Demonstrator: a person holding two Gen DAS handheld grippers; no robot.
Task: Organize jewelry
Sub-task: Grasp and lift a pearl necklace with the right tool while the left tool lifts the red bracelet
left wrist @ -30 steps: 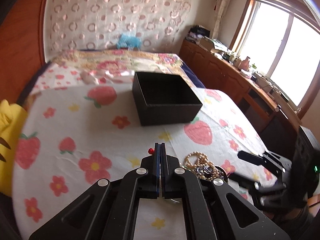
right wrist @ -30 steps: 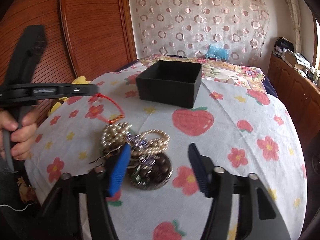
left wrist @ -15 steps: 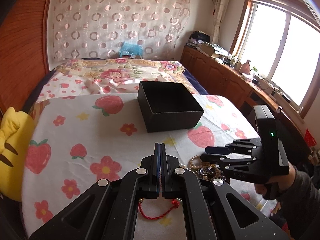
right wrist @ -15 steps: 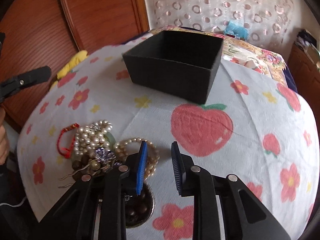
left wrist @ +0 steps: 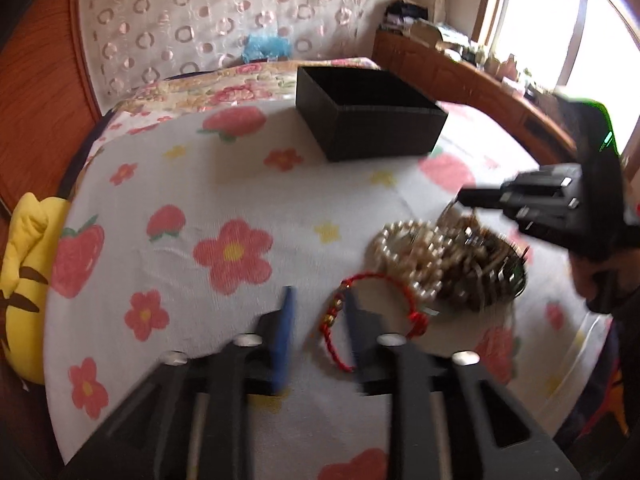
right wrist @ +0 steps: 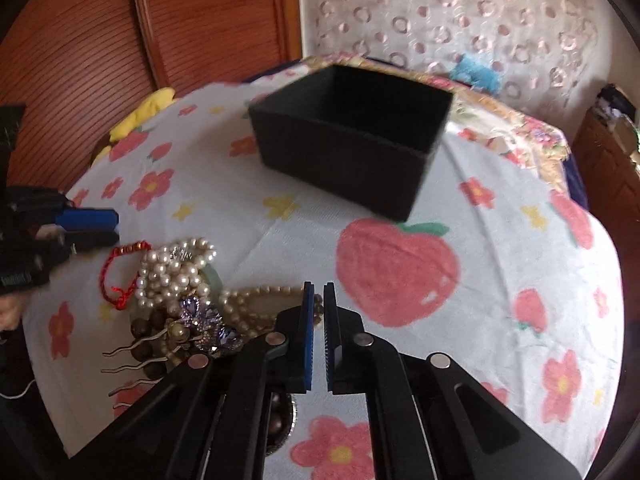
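Observation:
A red cord bracelet [left wrist: 372, 276] lies flat on the strawberry tablecloth, its gold-beaded side between the fingers of my left gripper [left wrist: 318, 304]. Those jaws are opening and the pads are off the cord. To the right lies a jewelry pile [left wrist: 440, 264] of pearls, a brooch and dark beads. My right gripper [right wrist: 318, 290] is over the pile's right edge, with its tips closed on the end of a beige bead strand [right wrist: 260, 291]. In the left wrist view that strand rises to the right gripper [left wrist: 466, 200]. An open black box [right wrist: 344, 160] stands further back.
A small metal dish [right wrist: 288, 412] and a hair comb [right wrist: 132, 360] sit under the pile. A yellow plush [left wrist: 24, 280] lies off the table's left edge. Behind are a bed, a wooden wardrobe [right wrist: 120, 40] and a cluttered sideboard [left wrist: 460, 64].
My left gripper came down and opened, and the red bracelet now lies on the cloth by the pile. My right gripper moved over the pile and closed its jaws.

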